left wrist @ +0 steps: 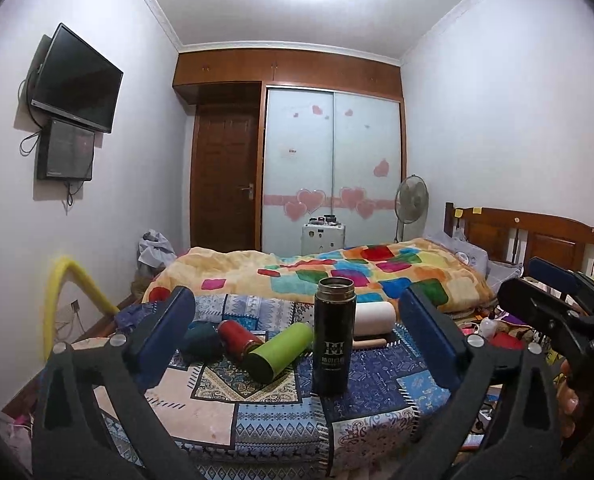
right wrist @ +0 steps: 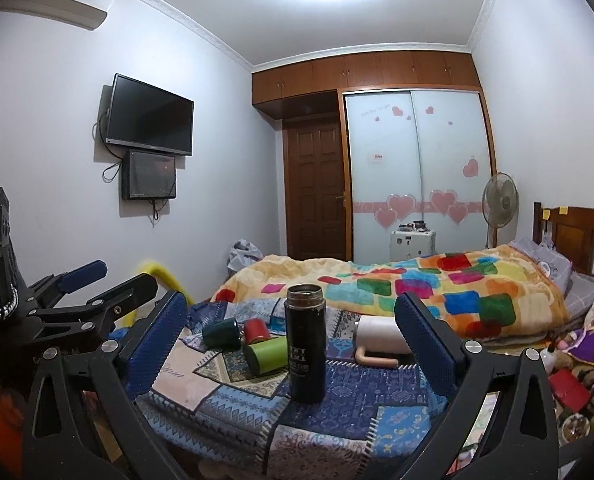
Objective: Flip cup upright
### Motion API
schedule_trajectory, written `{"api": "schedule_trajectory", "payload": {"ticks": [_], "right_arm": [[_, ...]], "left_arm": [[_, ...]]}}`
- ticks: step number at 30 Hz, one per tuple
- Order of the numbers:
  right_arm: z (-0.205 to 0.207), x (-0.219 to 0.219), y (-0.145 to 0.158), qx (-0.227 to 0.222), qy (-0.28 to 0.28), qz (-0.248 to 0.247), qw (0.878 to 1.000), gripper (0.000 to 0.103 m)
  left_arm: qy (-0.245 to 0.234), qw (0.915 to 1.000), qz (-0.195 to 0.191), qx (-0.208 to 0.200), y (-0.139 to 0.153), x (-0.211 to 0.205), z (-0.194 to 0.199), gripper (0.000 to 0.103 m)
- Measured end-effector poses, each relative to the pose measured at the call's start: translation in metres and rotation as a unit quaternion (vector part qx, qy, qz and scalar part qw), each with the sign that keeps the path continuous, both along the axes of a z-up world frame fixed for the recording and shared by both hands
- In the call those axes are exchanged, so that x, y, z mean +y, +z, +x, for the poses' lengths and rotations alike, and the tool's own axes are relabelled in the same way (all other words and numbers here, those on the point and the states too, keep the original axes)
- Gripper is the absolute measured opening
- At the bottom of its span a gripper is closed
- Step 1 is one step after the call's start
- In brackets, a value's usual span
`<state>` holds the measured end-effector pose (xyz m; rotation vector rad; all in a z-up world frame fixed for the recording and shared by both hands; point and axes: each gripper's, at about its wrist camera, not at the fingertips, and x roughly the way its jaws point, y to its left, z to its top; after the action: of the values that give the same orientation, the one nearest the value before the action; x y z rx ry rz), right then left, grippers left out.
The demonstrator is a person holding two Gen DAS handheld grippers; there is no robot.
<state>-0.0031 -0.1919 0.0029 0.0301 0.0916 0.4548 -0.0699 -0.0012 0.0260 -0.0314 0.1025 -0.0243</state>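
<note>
A black flask [left wrist: 333, 338] stands upright with its mouth open on the patchwork cloth [left wrist: 257, 408]; it also shows in the right wrist view [right wrist: 306, 344]. Behind it lie a green cup [left wrist: 279, 352] [right wrist: 267, 354], a red cup [left wrist: 237, 338] [right wrist: 255, 330], a dark teal cup [left wrist: 201, 340] [right wrist: 220, 332] and a white cup [left wrist: 375, 318] [right wrist: 379, 334] with a beige handle, all on their sides. My left gripper [left wrist: 297, 332] is open and empty, in front of the flask. My right gripper [right wrist: 291, 328] is open and empty, also in front of it.
The cloth covers a small table at the foot of a bed with a bright patterned quilt [left wrist: 337, 272]. Cluttered items [right wrist: 569, 388] lie to the right. A yellow padded bar [left wrist: 69, 284] stands at the left. Each gripper shows at the edge of the other's view.
</note>
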Motion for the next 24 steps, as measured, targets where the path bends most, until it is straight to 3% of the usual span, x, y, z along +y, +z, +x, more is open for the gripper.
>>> {"api": "schedule_trajectory", "payload": {"ticks": [24], "right_arm": [[-0.002, -0.0003, -0.0004, -0.002, -0.005, 0.002, 1.0, 0.103]], "left_arm": [[-0.008, 0.9999, 0.005, 0.003, -0.0016, -0.0042, 0.0059, 0.103]]}}
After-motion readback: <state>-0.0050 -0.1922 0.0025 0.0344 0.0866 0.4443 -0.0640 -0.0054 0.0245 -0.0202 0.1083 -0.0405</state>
